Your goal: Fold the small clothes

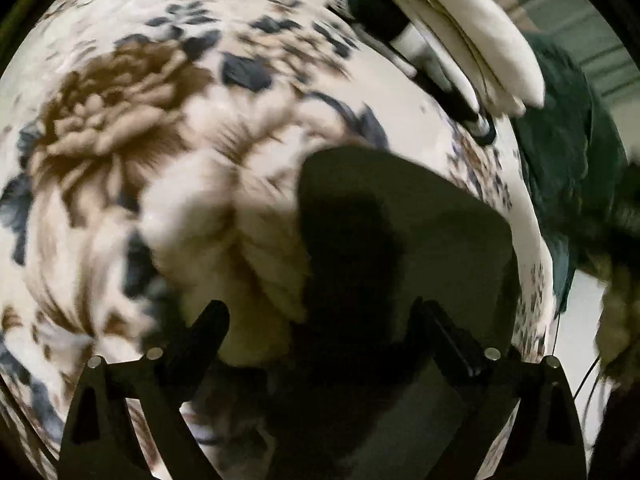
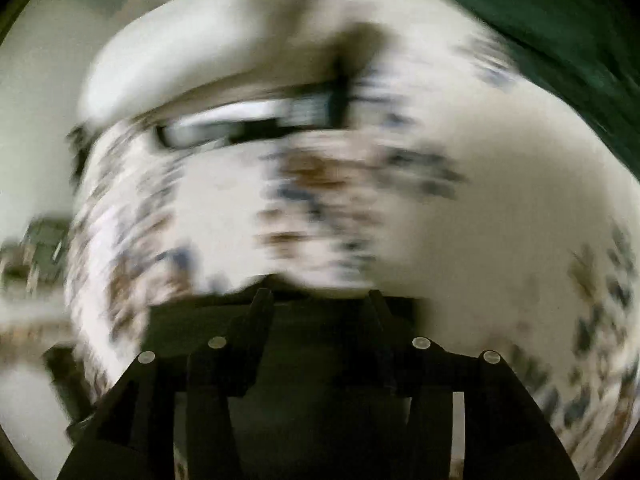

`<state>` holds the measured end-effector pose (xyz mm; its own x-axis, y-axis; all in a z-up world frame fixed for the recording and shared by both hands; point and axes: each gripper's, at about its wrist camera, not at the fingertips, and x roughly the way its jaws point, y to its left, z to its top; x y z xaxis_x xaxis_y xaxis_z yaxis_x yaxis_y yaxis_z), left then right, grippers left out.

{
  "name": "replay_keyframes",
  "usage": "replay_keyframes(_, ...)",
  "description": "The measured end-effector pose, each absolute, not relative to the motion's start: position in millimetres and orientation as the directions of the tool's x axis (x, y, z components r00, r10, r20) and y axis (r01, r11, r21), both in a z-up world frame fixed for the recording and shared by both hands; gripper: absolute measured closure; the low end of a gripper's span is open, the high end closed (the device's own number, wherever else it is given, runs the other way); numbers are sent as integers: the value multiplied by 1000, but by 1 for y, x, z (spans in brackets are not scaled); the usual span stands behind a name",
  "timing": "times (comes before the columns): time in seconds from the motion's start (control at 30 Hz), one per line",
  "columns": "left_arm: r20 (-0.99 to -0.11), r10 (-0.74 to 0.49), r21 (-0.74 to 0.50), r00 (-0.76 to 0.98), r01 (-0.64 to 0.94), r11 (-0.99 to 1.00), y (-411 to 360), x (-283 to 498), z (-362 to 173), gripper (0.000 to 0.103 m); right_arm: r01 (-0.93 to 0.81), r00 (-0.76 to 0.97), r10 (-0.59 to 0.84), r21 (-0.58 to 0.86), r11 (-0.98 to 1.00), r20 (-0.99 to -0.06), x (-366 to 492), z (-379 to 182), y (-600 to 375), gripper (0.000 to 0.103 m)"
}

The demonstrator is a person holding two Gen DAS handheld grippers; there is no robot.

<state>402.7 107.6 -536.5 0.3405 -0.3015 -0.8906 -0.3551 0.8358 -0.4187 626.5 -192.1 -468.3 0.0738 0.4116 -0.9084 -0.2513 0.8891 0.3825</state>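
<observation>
A dark, nearly black small garment (image 1: 400,248) lies flat on the floral bedspread (image 1: 120,120) in the left wrist view. My left gripper (image 1: 320,320) is open just above its near part, fingers spread on both sides of the cloth. In the right wrist view, heavily blurred, my right gripper (image 2: 318,300) is open with the same dark garment (image 2: 320,380) lying under and between its fingers. I cannot tell whether either gripper touches the cloth.
A stack of folded cream cloth (image 1: 460,20) sits at the far right of the bed, over a black-and-white object (image 1: 404,36). A dark green cloth (image 1: 560,128) hangs at the bed's right edge. The cream stack (image 2: 200,40) shows blurred in the right view.
</observation>
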Motion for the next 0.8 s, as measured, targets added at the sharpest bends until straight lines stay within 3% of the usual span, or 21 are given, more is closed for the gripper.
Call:
replay_keyframes(0.17, -900, -305, -404, 313, -329, 854, 88, 396, -545, 7, -487, -190, 453, 484, 727, -871, 628, -480, -58, 52)
replay_keyframes(0.33, -896, -318, -410, 310, -304, 860, 78, 391, -547, 7, -567, -389, 321, 500, 655, -863, 625, -531, 34, 52)
replay_keyframes(0.37, -895, -320, -412, 312, -300, 860, 76, 390, -548, 7, -584, -422, 292, 504, 637, -858, 621, -538, 45, 66)
replay_keyframes(0.4, -892, -325, -418, 313, -301, 857, 76, 390, -548, 7, -609, -437, 263, 499, 617, -860, 617, -543, 53, 99)
replay_keyframes(0.5, -885, -343, -437, 315, -307, 846, 74, 387, -549, 8, -677, -381, 215, 430, 598, -899, 606, -545, 66, 99)
replay_keyframes(0.63, -880, -355, -450, 315, -314, 836, 74, 385, -552, 8, -622, -269, 266, 378, 686, -926, 630, -538, 61, 100)
replay_keyframes(0.77, -875, -373, -463, 310, -305, 833, 78, 384, -548, 8, -567, -362, 283, 450, 690, -888, 634, -539, 43, 98)
replay_keyframes(0.8, -872, -378, -468, 311, -301, 831, 80, 384, -546, 8, -535, -370, 319, 481, 695, -872, 638, -533, 31, 93)
